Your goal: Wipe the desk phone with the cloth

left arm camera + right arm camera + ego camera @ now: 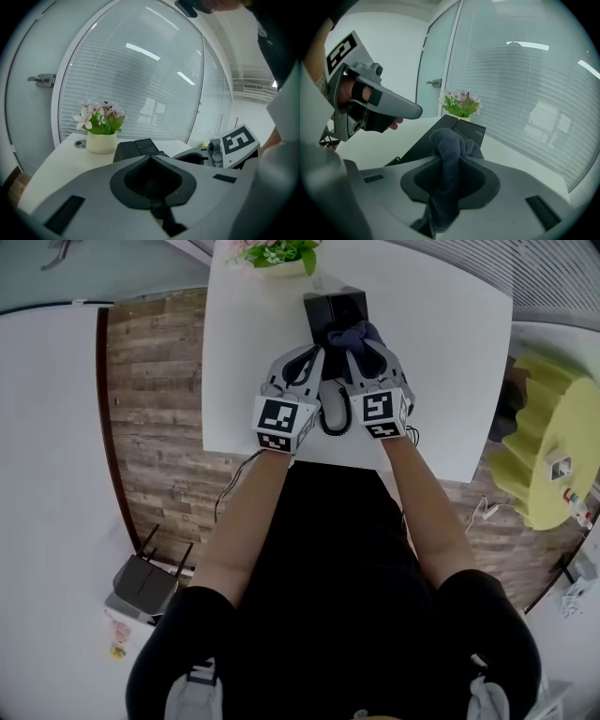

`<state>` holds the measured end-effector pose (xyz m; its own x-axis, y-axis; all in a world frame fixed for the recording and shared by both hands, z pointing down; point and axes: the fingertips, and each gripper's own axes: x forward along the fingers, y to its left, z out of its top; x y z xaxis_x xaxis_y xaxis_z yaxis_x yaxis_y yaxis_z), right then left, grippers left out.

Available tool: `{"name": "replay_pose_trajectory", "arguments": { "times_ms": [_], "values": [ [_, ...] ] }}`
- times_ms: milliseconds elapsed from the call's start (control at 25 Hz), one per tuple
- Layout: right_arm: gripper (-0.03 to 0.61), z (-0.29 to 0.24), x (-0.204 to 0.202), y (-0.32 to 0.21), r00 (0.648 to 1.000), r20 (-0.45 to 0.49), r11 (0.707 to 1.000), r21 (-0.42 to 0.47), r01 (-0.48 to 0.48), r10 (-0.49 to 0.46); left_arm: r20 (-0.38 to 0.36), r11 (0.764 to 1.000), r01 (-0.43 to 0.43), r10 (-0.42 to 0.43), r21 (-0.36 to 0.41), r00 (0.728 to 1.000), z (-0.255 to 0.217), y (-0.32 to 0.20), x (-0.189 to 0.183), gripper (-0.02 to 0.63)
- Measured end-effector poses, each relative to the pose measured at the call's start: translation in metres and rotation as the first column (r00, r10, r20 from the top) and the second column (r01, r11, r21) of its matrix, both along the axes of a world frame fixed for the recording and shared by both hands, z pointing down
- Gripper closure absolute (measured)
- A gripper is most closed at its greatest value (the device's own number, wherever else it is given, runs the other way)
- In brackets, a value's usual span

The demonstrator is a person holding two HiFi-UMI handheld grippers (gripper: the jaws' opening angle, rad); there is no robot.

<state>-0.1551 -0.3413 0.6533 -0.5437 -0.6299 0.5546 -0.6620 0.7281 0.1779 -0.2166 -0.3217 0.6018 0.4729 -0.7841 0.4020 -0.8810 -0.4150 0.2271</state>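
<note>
**Q:** So, head view first?
**A:** Over the white table (450, 352), the right gripper (359, 345) sets a dark cloth (367, 337) on the black desk phone (335, 307), prob. to wipe. The left gripper (309, 367) is just beside it.
**Q:** Left gripper view?
**A:** Jaws together, nothing betw. them; looks idle. A flower pot (101, 142) stands behind the phone.
**Q:** Right gripper view?
**A:** Jaws clamp the bunched cloth, a wad sticking out front as a pad. No brand or text legible, only square markers.

The desk phone (335, 310) stands on the worktop (234, 352), with the flower pot (281, 261) behind it to its left. The cloth (362, 334) lies on the desk phone's near right part, between the jaws of the right hand-held gripper (367, 358). The left hand-held gripper (312, 360) is just left of the desk phone's near end.
</note>
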Motion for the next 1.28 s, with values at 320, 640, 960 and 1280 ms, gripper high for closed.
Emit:
{"name": "replay_pose_trajectory", "arguments": {
  "times_ms": [320, 640, 960, 1280],
  "values": [
    [0.472, 0.012, 0.009, 0.021, 1.000, -0.006, 1.000, -0.012, -0.021, 0.021, 0.001, 1.000, -0.023, 0.023, -0.016, 1.000, 0.009, 0.020, 0.006, 0.603],
    [0.472, 0.023, 0.017, 0.042, 0.999, -0.038, 0.999, -0.032, -0.031, 0.030, 0.012, 0.999, -0.025, 0.026, -0.026, 1.000, 0.010, 0.037, 0.001, 0.603],
    [0.472, 0.033, 0.022, 0.059, 0.995, -0.100, 0.995, -0.098, -0.012, 0.002, -0.004, 1.000, -0.007, 0.007, -0.009, 1.000, -0.003, 0.037, -0.004, 0.603],
    [0.472, -0.007, 0.015, 0.040, 0.999, -0.037, 0.994, -0.101, -0.034, 0.030, -0.005, 1.000, 0.021, -0.021, 0.019, 1.000, -0.027, 0.026, -0.016, 0.603]
  ]
}}
